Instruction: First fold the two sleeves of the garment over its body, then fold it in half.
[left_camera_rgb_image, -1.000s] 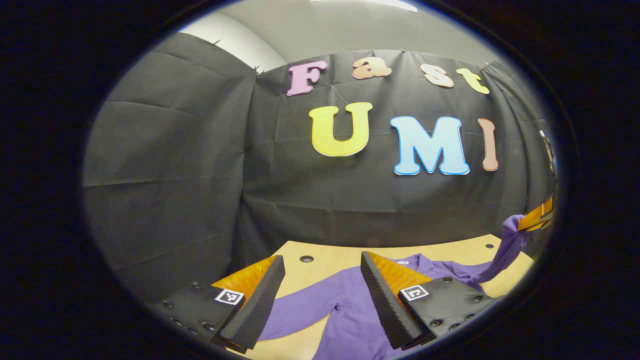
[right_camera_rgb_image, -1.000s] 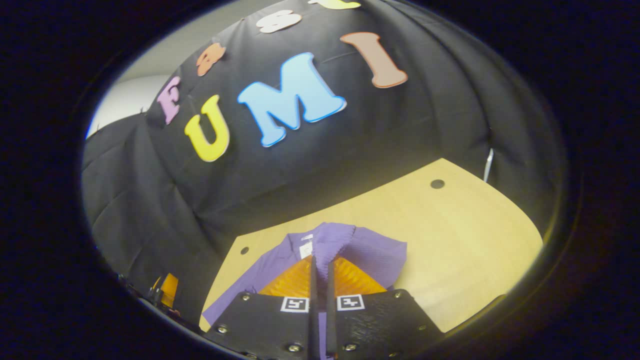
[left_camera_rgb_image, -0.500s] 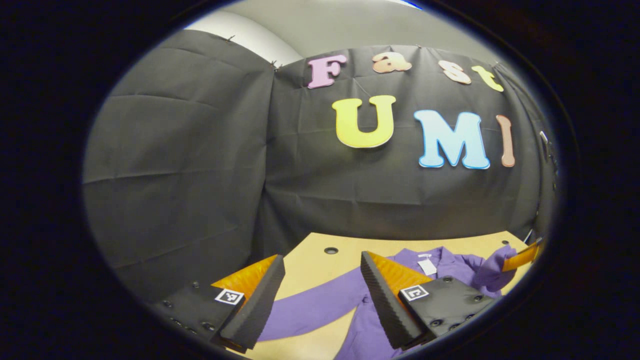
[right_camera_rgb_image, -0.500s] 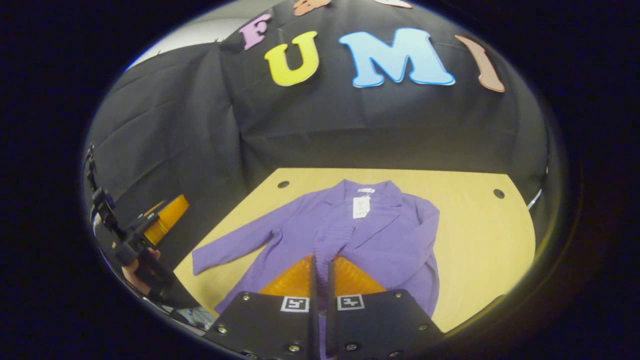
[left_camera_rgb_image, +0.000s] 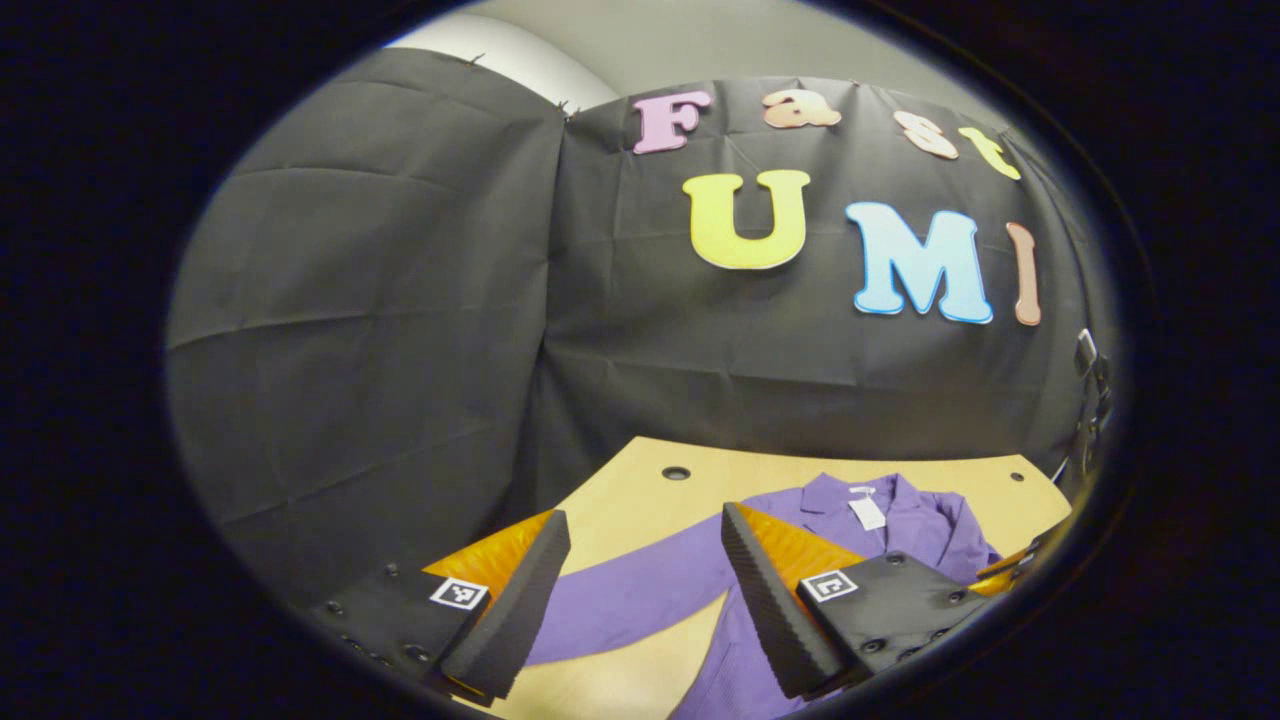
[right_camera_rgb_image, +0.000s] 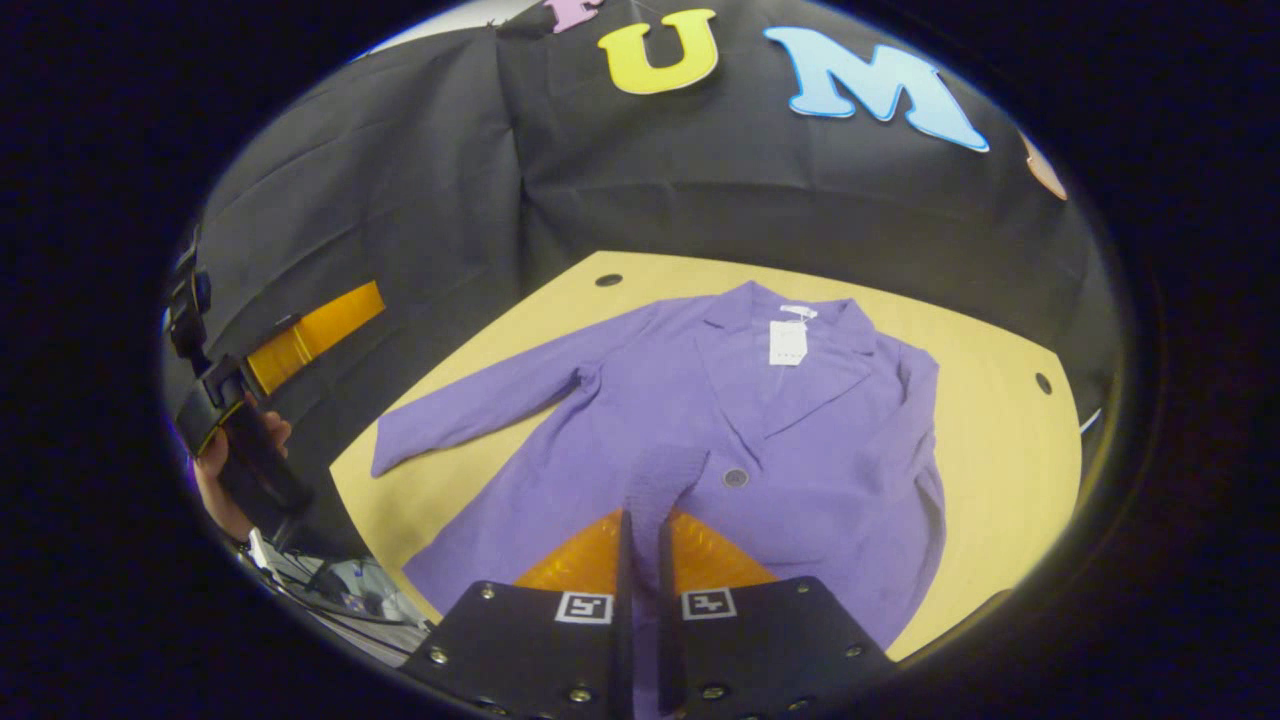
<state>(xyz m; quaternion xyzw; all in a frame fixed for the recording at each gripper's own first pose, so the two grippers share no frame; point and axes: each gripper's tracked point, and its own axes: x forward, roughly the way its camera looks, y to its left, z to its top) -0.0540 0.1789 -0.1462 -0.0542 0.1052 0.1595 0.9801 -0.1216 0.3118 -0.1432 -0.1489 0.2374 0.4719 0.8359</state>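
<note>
A purple jacket (right_camera_rgb_image: 700, 420) lies flat on the wooden table (right_camera_rgb_image: 1000, 420), collar away from me, a white tag (right_camera_rgb_image: 787, 342) at its neck. My right gripper (right_camera_rgb_image: 643, 518) is shut on the cuff of the right sleeve (right_camera_rgb_image: 660, 480), held over the jacket's front near a button (right_camera_rgb_image: 735, 477). The left sleeve (right_camera_rgb_image: 470, 415) lies stretched out to the left. In the left gripper view my left gripper (left_camera_rgb_image: 642, 520) is open above that left sleeve (left_camera_rgb_image: 630, 595), with the jacket's collar (left_camera_rgb_image: 880, 500) beyond. The left gripper (right_camera_rgb_image: 300, 335) also appears in the right gripper view, off the table's left edge.
A hand (right_camera_rgb_image: 215, 470) holds the left gripper at the table's left side. The table has small round holes (right_camera_rgb_image: 607, 279) near its far corners. Black cloth walls close the booth behind and to the left. Bare wood (right_camera_rgb_image: 1010, 520) runs along the jacket's right.
My right gripper has carried the right sleeve from up in the air down across the jacket's front. The left gripper stayed open and drifted slightly left over the left sleeve.
</note>
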